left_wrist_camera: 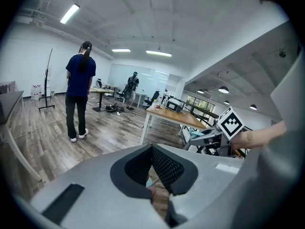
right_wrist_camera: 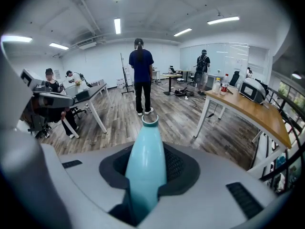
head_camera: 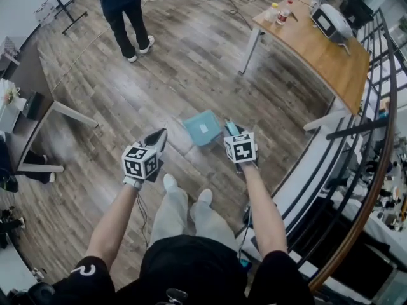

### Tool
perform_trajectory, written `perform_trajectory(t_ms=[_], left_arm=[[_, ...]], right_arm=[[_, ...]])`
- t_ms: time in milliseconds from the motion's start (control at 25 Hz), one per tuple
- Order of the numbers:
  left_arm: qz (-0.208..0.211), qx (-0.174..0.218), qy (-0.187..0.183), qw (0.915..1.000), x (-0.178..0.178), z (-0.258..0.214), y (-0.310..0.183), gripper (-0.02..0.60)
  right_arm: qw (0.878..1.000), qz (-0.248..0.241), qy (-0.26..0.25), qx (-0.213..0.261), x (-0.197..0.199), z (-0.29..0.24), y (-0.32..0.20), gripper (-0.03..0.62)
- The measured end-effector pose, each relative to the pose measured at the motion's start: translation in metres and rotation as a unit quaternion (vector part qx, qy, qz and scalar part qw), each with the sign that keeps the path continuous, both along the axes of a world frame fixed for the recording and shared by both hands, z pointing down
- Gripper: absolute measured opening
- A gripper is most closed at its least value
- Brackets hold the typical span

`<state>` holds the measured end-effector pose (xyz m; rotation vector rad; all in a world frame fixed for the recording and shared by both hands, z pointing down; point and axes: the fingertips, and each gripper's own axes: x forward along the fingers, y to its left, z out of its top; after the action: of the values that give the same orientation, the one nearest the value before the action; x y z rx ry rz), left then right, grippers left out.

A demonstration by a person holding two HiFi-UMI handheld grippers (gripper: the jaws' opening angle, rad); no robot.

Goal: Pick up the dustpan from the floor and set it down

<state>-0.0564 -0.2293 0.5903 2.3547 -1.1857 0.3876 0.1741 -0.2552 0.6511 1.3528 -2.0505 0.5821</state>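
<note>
The teal dustpan [head_camera: 203, 128] hangs just above the wooden floor in front of my feet, its pan lying flat toward the room. My right gripper [head_camera: 233, 132] is shut on its handle. In the right gripper view the teal handle [right_wrist_camera: 145, 168] runs up between the dark pads, and its ringed end sticks out ahead. My left gripper [head_camera: 156, 138] is a little left of the pan and apart from it. Its jaws meet at the tips with nothing between them [left_wrist_camera: 153, 175]. In the left gripper view the right gripper's marker cube [left_wrist_camera: 231, 122] shows at the right.
A wooden table [head_camera: 318, 49] with bottles and a white device stands at the back right. A person in dark clothes [head_camera: 124, 11] stands at the back. A dark railing [head_camera: 365, 151] curves along the right. A grey desk [head_camera: 28, 100] is at the left. My shoes [head_camera: 187, 192] are below the pan.
</note>
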Motion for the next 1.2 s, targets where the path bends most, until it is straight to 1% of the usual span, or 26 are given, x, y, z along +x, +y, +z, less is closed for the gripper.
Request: perform_trajectory(t_ms=[280,400,600,680,760,960,1080,1200], left_arm=[[0.018,-0.020,0.005,0.9996,-0.012,0.044,-0.024,-0.002],[0.018,-0.036,0.013,0.9991,-0.019,0.065,-0.030,-0.002],[0.012,-0.062,0.033,0.9974,-0.029,0.098,-0.035,-0.002],[0.011,-0.069,0.037,0.9968,-0.032,0.112,-0.035,-0.002],[0.010,-0.073,0.037,0.9966,-0.034,0.127,-0.036,-0.002],[-0.008,-0.085,0.040,0.9955,-0.047,0.158,-0.040,-0.002],[-0.024,-0.094,0.043,0.9943,-0.059,0.174,-0.042,-0.002],[-0.032,-0.102,0.044,0.9933,-0.068,0.190,-0.040,-0.002]], right_arm=[[1.000,0.004,0.008,-0.010,-0.025,0.070,-0.019,0.089],[0.999,0.005,0.018,-0.026,-0.034,0.104,-0.020,0.089],[0.999,0.006,0.027,-0.029,-0.051,0.148,-0.029,0.089],[0.999,0.002,0.031,-0.040,-0.058,0.168,-0.027,0.089],[0.999,0.002,0.030,-0.039,-0.062,0.184,-0.029,0.089],[0.999,0.017,0.035,-0.039,-0.065,0.219,-0.035,0.091],[0.998,0.017,0.042,-0.040,-0.070,0.240,-0.036,0.091],[0.998,0.018,0.040,-0.047,-0.074,0.260,-0.031,0.091]])
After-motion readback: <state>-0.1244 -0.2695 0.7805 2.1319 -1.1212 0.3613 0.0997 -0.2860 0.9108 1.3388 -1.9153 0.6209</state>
